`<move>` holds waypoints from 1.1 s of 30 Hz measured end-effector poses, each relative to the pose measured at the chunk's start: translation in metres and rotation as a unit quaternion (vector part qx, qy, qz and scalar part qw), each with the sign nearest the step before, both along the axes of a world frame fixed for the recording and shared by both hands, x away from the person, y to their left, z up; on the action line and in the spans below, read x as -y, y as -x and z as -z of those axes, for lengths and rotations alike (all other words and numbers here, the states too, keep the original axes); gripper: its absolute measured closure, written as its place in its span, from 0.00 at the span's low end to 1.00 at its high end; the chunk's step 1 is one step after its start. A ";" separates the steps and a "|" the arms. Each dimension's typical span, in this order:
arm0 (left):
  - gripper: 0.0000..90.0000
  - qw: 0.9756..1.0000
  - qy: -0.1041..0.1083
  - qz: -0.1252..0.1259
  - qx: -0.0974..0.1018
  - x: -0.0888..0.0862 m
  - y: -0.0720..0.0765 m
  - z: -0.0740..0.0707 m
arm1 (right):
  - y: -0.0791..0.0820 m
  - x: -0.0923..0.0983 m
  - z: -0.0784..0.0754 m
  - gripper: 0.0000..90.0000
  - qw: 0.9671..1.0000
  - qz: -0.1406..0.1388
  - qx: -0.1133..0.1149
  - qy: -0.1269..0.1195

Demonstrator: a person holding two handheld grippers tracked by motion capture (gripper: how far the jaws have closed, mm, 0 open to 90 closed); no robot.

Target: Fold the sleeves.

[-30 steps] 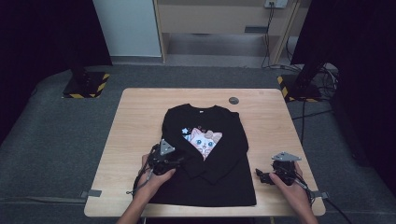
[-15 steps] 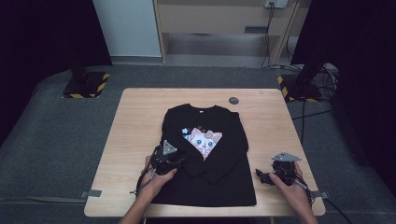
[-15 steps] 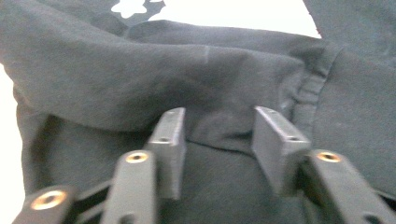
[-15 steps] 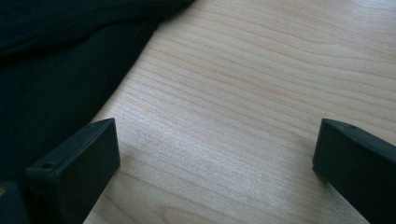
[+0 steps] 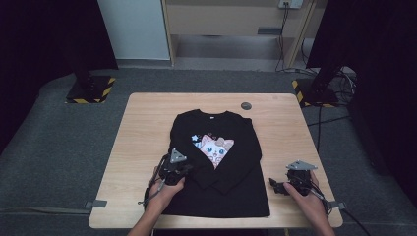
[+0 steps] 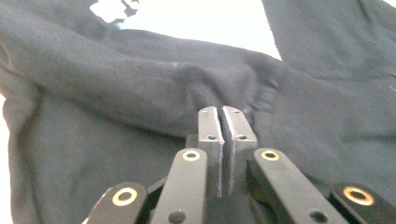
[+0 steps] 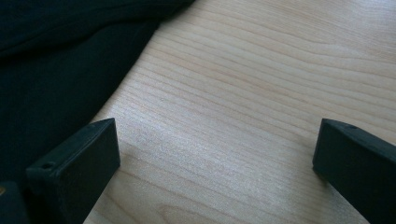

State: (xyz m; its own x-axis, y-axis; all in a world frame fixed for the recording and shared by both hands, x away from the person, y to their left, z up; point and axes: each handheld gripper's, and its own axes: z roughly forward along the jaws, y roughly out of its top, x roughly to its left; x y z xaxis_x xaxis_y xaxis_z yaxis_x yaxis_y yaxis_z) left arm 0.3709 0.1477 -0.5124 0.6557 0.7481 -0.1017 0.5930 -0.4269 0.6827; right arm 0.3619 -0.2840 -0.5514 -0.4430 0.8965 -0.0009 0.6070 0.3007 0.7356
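One black long-sleeved shirt point(image 5: 223, 162), one wooden table point(image 5: 147, 128), one small dark round disc point(image 5: 246, 105), two grippers. The shirt lay flat on the table's middle, front up, with a pink-and-white cat print point(image 5: 215, 147) on the chest and both sleeves folded across the body. Its long axis ran from collar at the far side to hem at the near edge. The left gripper point(image 5: 183, 169) sat on the shirt's left sleeve; its jaws had just been closing and met, pinching a fold of black cloth point(image 6: 224, 100). The right gripper point(image 5: 273, 185) rested just right of the hem, jaws wide apart over bare wood point(image 7: 224, 121).
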 end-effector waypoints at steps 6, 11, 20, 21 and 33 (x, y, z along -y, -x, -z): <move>0.62 0.997 -0.006 -0.065 0.045 -0.022 -0.011 -0.009 | 0.000 0.000 0.000 0.01 1.000 0.000 0.000 0.000; 0.54 0.992 -0.019 -0.106 0.064 -0.040 -0.034 -0.010 | 0.000 0.000 0.000 0.01 1.000 0.000 0.000 0.000; 0.57 0.985 -0.041 -0.150 0.077 -0.062 -0.071 -0.008 | 0.000 0.000 0.000 0.01 1.000 -0.001 0.000 -0.001; 0.57 0.984 -0.050 -0.150 0.081 -0.061 -0.074 -0.008 | 0.000 0.000 0.000 0.01 1.000 -0.002 0.000 -0.001; 0.60 0.982 -0.064 -0.162 0.073 -0.052 -0.098 0.002 | 0.000 0.001 0.000 0.01 1.000 -0.004 0.000 -0.002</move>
